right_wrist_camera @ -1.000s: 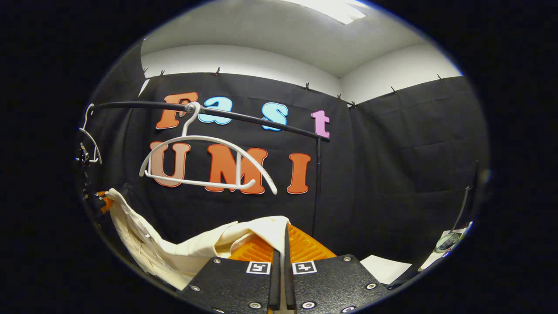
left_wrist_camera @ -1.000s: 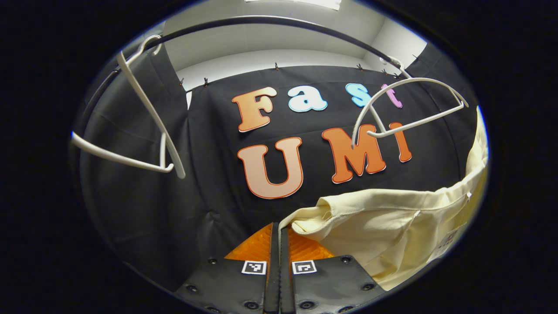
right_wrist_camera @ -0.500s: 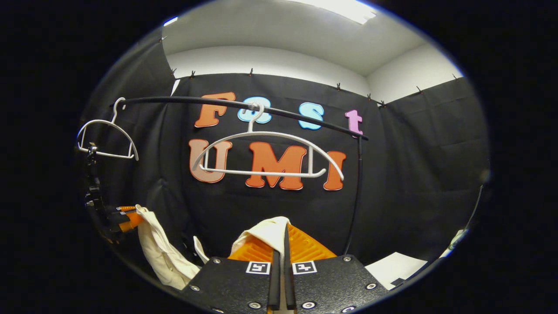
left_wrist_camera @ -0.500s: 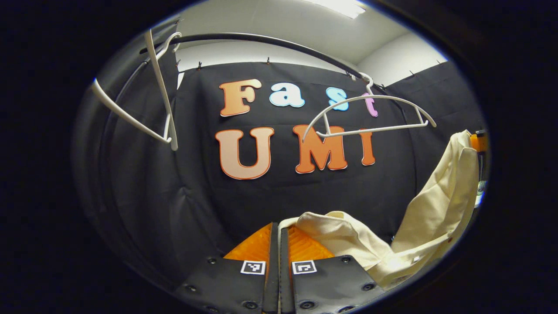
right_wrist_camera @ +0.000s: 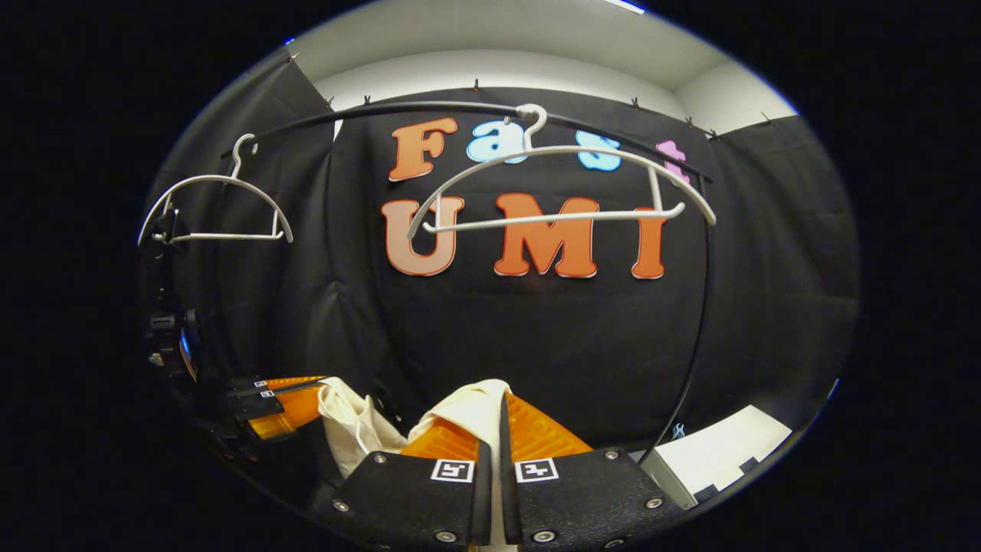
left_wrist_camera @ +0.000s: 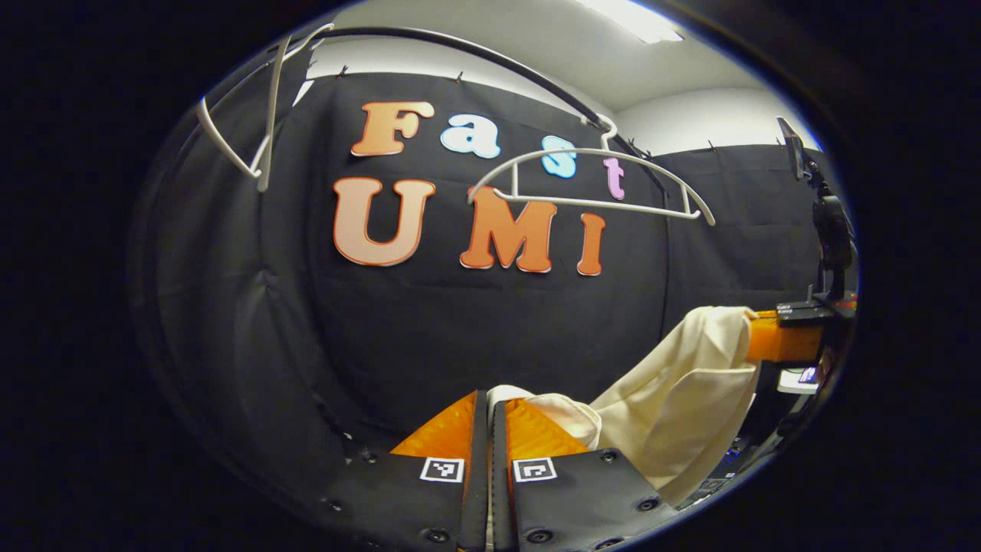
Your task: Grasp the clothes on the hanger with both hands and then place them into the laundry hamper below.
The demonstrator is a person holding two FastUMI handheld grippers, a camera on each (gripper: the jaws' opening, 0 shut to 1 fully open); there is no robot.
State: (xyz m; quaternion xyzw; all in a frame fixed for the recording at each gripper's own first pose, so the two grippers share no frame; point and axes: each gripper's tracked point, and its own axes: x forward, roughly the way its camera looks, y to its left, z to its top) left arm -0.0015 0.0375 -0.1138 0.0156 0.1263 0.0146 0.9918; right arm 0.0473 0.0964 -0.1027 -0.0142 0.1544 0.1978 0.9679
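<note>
A cream garment (left_wrist_camera: 682, 391) hangs slack between my two grippers, free of the hangers. My left gripper (left_wrist_camera: 488, 402) is shut on one bunched edge of it at the bottom of the left gripper view. From there the cloth runs right to my right gripper (left_wrist_camera: 774, 341), which holds the other end. In the right gripper view, my right gripper (right_wrist_camera: 498, 406) is shut on a fold of the garment (right_wrist_camera: 467, 402). There the left gripper (right_wrist_camera: 287, 399) sits low at the left with cloth hanging from it.
Two bare white hangers (right_wrist_camera: 559, 184) (right_wrist_camera: 214, 207) hang on a black rail (right_wrist_camera: 429, 111) above and behind the garment. The same hangers (left_wrist_camera: 590, 180) (left_wrist_camera: 257, 130) appear in the left gripper view. A white surface (right_wrist_camera: 720, 452) lies low at the right.
Both grippers have come down and away from the rail with the garment. The hangers now sit higher in both views, and the cloth sags more between the grippers.
</note>
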